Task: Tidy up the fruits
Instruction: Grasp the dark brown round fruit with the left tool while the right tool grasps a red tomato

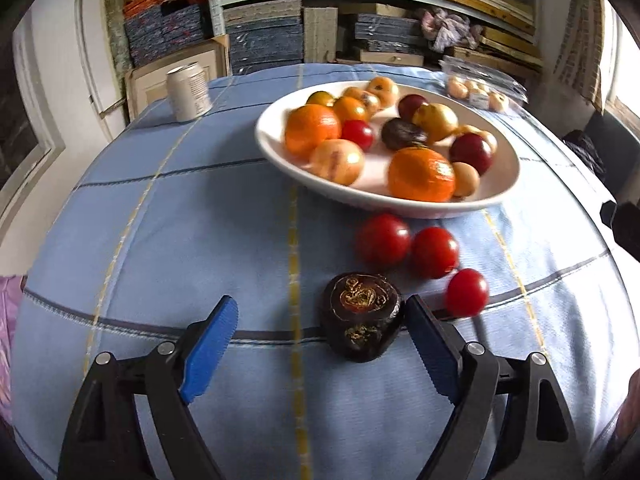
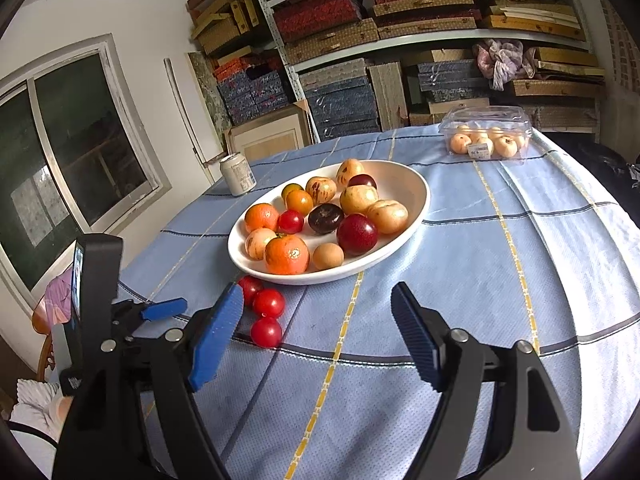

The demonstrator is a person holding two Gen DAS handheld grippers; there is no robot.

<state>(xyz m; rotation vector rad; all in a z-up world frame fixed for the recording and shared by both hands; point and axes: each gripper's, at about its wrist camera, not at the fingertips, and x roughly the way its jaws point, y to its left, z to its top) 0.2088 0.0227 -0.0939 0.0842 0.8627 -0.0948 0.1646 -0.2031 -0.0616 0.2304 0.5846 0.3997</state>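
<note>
A dark, nearly black fruit (image 1: 360,316) lies on the blue checked tablecloth between the fingers of my left gripper (image 1: 322,304). The gripper is open: its right pad (image 1: 430,344) is right beside the fruit and its left pad (image 1: 212,344) is well clear. Three red tomatoes (image 1: 434,252) lie in a row just beyond it, in front of a white oval bowl (image 1: 400,210) holding oranges, red, dark and yellow fruits. My right gripper (image 2: 318,291) stands open above bare cloth, near the tomatoes (image 2: 268,303) and the bowl (image 2: 420,196). The dark fruit is hidden in the right wrist view.
A white drinks can (image 2: 238,174) stands at the table's far left edge. A clear plastic box of pale fruits (image 2: 486,136) sits at the far right. One blue finger of the left gripper (image 2: 164,308) shows at left. Shelves stacked with boxes stand behind the table.
</note>
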